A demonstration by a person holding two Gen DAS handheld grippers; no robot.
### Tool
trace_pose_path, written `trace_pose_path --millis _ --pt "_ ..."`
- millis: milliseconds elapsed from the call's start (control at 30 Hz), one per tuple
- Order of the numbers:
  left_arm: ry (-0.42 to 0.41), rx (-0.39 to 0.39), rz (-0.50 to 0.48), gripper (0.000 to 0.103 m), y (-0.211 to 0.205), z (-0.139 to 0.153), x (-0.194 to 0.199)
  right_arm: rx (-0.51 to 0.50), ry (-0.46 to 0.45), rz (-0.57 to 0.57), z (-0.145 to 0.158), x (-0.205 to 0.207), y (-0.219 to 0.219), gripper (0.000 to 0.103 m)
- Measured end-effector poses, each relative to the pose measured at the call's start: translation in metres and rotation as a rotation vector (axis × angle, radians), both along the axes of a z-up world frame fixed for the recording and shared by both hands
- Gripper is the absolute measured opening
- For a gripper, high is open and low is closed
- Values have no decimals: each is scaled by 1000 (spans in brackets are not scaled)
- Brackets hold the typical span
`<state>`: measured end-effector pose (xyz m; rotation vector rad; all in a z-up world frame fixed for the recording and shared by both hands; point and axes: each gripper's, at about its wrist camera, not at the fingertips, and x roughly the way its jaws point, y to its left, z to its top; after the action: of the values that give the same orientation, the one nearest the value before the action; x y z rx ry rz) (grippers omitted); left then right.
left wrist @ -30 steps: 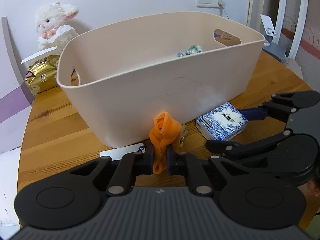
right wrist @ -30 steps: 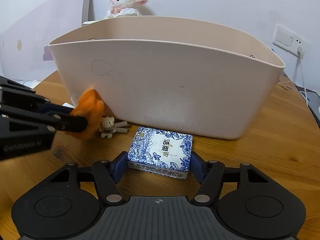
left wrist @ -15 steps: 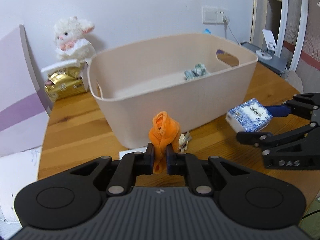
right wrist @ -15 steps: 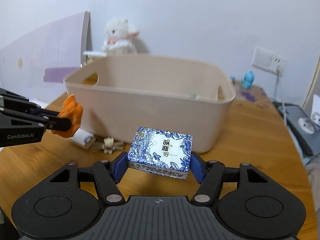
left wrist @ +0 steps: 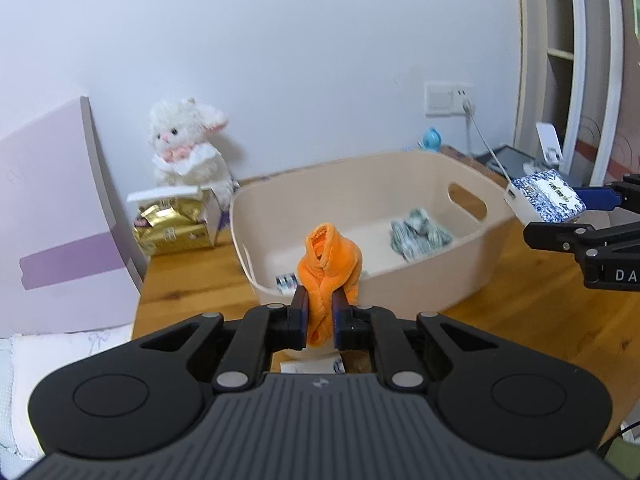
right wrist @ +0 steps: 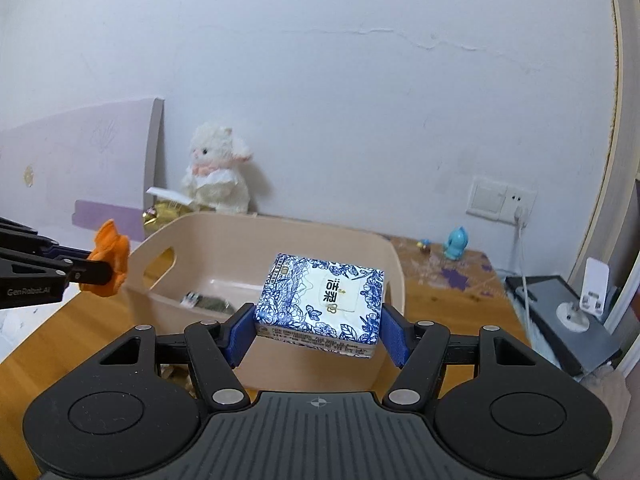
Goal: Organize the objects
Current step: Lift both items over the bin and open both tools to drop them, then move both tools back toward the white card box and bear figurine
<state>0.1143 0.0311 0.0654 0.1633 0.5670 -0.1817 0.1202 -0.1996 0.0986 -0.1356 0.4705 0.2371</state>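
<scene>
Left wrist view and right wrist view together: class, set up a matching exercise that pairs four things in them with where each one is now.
Things
1. orange cloth
2. blue-and-white tissue pack
3. green patterned cloth
4. white plush toy

Places
A. lying inside the beige bin
B. sitting against the wall behind the bin
C. clamped in the left tool
D. clamped in the right tool, above the bin's near rim

Pairs: 1-C, 2-D, 3-A, 4-B
</scene>
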Motion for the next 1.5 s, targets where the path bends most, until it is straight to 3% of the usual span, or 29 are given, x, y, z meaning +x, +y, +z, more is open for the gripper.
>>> trace_pose_path --millis 267,700,833,933,1000,1067,1100,1133,1333,1433,1500 --pt "-2 16 33 13 2 4 43 -4 -5 -12 -2 38 3 63" --pt "134 54 87 14 -11 -43 125 -57 122 -45 -47 110 15 63" --pt "124 121 98 15 -18 -52 131 -81 165 -55 -62 120 16 63" --pt "133 112 91 16 -18 -52 134 -57 186 -60 -63 123 13 63" --pt "139 103 95 17 -18 -51 134 -63 178 -62 -61 120 13 71" --pt "136 93 102 35 -17 -50 133 -66 155 -56 -56 114 13 75" --pt "128 85 108 51 -17 -48 131 -72 143 -59 -54 110 14 77" --pt "114 77 109 60 -16 -46 128 -72 128 -61 -50 106 13 81" --pt "56 52 116 76 -11 -25 109 -40 73 -74 -29 84 7 102" --pt "29 51 131 95 -7 -16 96 -36 62 -76 -23 71 5 103" --pt "3 53 135 100 -5 -13 86 -32 62 -75 -21 63 3 103"
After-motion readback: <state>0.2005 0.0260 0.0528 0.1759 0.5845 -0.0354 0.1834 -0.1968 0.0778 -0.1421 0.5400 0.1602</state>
